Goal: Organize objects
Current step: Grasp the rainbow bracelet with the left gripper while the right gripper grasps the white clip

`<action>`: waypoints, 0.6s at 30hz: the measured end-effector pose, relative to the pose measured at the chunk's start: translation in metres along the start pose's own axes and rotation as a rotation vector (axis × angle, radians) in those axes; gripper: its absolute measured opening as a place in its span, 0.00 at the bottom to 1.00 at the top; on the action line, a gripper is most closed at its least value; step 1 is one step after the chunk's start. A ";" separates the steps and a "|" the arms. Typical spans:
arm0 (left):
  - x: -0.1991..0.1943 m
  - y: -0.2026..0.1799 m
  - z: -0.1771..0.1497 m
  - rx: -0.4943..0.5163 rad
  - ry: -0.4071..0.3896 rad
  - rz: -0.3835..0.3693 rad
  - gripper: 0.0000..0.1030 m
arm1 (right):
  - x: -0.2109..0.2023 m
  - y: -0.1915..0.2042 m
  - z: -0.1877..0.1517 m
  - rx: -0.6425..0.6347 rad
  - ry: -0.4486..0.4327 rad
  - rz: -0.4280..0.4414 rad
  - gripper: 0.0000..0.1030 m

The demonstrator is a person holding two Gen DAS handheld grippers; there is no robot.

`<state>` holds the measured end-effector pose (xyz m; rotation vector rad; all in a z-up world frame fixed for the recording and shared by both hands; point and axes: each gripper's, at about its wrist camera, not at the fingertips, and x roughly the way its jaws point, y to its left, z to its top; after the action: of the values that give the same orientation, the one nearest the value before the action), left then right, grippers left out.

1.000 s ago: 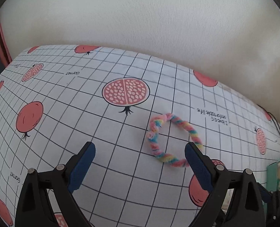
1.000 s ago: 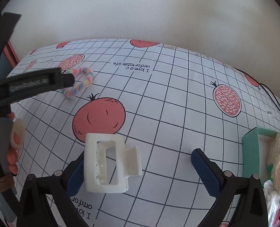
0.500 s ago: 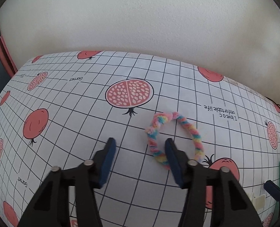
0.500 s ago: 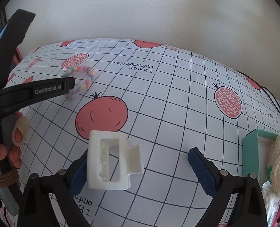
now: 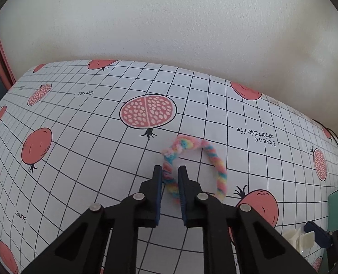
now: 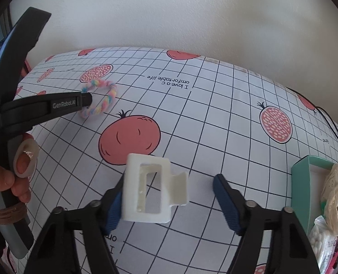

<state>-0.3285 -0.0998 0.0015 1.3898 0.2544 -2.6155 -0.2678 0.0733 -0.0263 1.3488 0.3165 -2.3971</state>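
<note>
The checked cloth (image 5: 82,150) on the counter carries printed words, all upside down from both cameras: "I love a comfortable life" in two lines (legible in each view, the first word of the second line partly lost in the left wrist view) and "Garnet" beside the pomegranates. The left gripper (image 6: 86,99) bears white lettering, "GenRobot.AI", along its black finger.

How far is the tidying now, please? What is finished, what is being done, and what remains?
Done: a cream lace piece already sits in the teal box. In hand: the left gripper has its fingers around one side of the rainbow braided ring, which lies on the tablecloth. Left: the white hair claw lies on the cloth against one finger of the open right gripper, ungripped.
</note>
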 end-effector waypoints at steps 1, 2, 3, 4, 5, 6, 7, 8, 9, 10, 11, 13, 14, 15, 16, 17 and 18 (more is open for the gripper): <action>0.000 0.001 0.000 -0.007 0.001 -0.007 0.11 | -0.001 0.000 0.000 -0.001 -0.002 0.000 0.60; 0.000 0.002 0.000 -0.014 0.003 -0.013 0.10 | -0.001 0.000 0.000 -0.001 -0.004 0.001 0.58; 0.000 0.003 0.000 -0.020 0.004 -0.019 0.09 | -0.002 0.000 0.000 0.000 -0.005 0.001 0.52; 0.000 0.004 0.000 -0.026 0.005 -0.027 0.09 | -0.003 -0.001 -0.001 0.003 -0.005 0.000 0.49; 0.000 0.004 0.000 -0.028 0.006 -0.031 0.08 | -0.003 -0.002 -0.001 0.007 -0.003 0.000 0.48; 0.000 0.005 0.000 -0.030 0.007 -0.036 0.08 | -0.003 -0.002 -0.001 0.009 -0.002 0.002 0.48; 0.000 0.005 0.000 -0.032 0.007 -0.038 0.08 | -0.004 -0.002 -0.001 0.009 -0.003 0.003 0.48; 0.000 0.006 -0.001 -0.033 0.007 -0.042 0.08 | -0.004 -0.001 -0.001 0.007 -0.003 0.003 0.48; 0.000 0.006 -0.001 -0.035 0.007 -0.045 0.08 | -0.005 -0.001 -0.002 0.005 -0.003 0.001 0.48; 0.000 0.007 -0.002 -0.037 0.007 -0.049 0.07 | -0.005 -0.001 -0.002 0.005 -0.003 0.000 0.48; -0.001 0.008 -0.002 -0.043 0.008 -0.054 0.07 | -0.005 -0.001 -0.002 0.008 -0.003 0.001 0.48; -0.001 0.009 -0.003 -0.052 0.008 -0.064 0.07 | -0.005 -0.001 -0.002 0.014 -0.002 0.005 0.48; -0.001 0.011 -0.003 -0.055 0.009 -0.070 0.07 | -0.005 -0.001 -0.002 0.015 0.000 0.005 0.48; -0.001 0.011 -0.003 -0.059 0.009 -0.075 0.07 | -0.005 -0.001 -0.002 0.017 0.002 0.007 0.48; -0.002 0.013 -0.003 -0.066 0.008 -0.082 0.07 | -0.006 -0.001 -0.002 0.018 0.001 0.010 0.48; -0.002 0.014 -0.004 -0.073 0.008 -0.090 0.07 | -0.007 -0.002 -0.002 0.019 -0.002 0.012 0.48; -0.003 0.016 -0.004 -0.078 0.011 -0.096 0.07 | -0.008 -0.003 -0.002 0.019 -0.004 0.013 0.48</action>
<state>-0.3205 -0.1142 0.0004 1.3992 0.4304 -2.6433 -0.2632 0.0781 -0.0204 1.3500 0.2832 -2.3975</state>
